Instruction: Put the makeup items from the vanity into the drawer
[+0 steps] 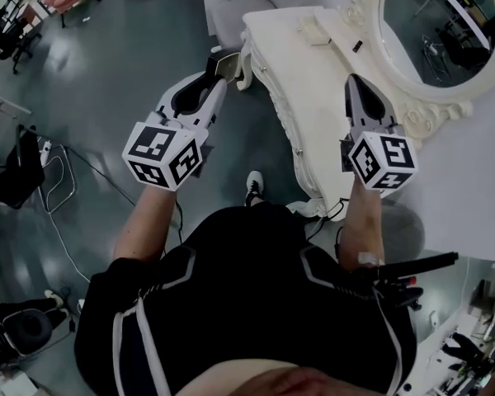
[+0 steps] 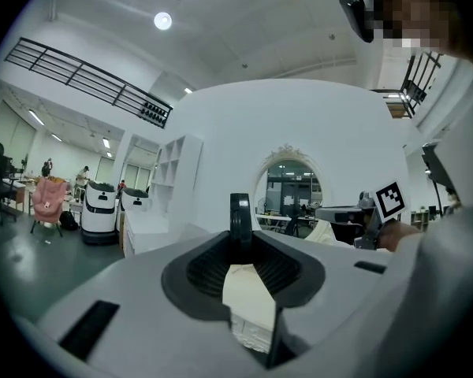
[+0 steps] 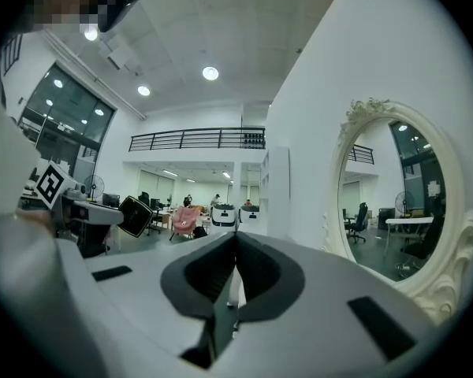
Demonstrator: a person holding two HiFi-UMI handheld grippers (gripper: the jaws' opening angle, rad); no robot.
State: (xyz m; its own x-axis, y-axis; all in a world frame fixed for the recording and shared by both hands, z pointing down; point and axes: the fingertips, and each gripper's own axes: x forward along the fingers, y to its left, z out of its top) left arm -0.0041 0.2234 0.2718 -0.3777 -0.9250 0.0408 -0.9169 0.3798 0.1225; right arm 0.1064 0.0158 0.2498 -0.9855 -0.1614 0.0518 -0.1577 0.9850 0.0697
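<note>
Left hand-held gripper (image 1: 219, 71) pinches a dark flat case (image 2: 240, 213) by its edges, just off the end of the white vanity tabletop (image 1: 313, 89), over the grey floor (image 1: 107, 73). Right hand-held gripper (image 1: 357, 87) is pressed together with nothing in it, above the tabletop beside the oval mirror (image 1: 445, 23). One small dark item (image 1: 357, 46) lies on the tabletop.

A dark, flat makeup case (image 2: 240, 211) stands edge-on, pinched in the left gripper's (image 1: 220, 66) jaws, beside the ornate white vanity's (image 1: 313, 97) corner.
</note>
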